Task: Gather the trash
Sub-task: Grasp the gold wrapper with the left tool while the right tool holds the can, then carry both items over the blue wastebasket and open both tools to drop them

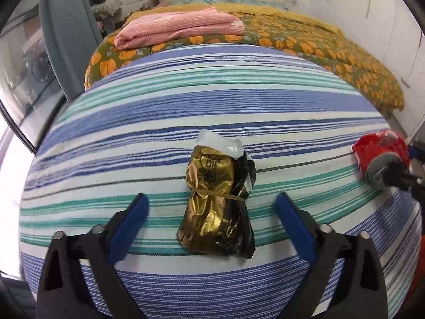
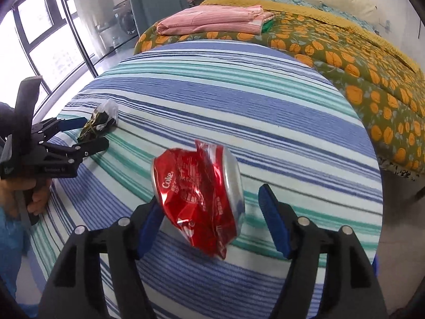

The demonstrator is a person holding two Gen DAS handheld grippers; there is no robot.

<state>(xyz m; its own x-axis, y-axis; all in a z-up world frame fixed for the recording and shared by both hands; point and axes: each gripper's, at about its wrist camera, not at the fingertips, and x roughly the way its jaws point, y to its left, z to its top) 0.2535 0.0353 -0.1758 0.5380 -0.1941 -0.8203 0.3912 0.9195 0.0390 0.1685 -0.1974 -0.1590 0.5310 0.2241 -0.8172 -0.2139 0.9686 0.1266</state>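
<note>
While both tools sit low over the striped bedsheet (image 1: 186,106), each frames one item of trash. Item 1: crumpled gold-and-black foil wrapper (image 1: 216,204), bound by a rubber band, lying mid-sheet between the spread fingers of the left gripper (image 1: 212,207); open sheet on both sides of it, neither blue pad touching. Item 2: crushed red Coke can (image 2: 202,199), on its side near the sheet's right part; right gripper (image 2: 209,199) fingers apart around it, the left pad at or just beside the can's dented wall, contact not certain, the right pad clear of the silver end. Wrapper and can lie well apart, bare sheet between. Far edge of sheet meets an orange-flowered quilt (image 1: 332,45) bearing a folded pink cloth (image 1: 180,26). Left wrist view alone shows the wrapper's printing and the can at the frame's right edge with a dark fingertip by it. Right wrist view alone shows the window (image 2: 39,34), the whole left tool and the person's hand (image 2: 37,194) on its grip.
</note>
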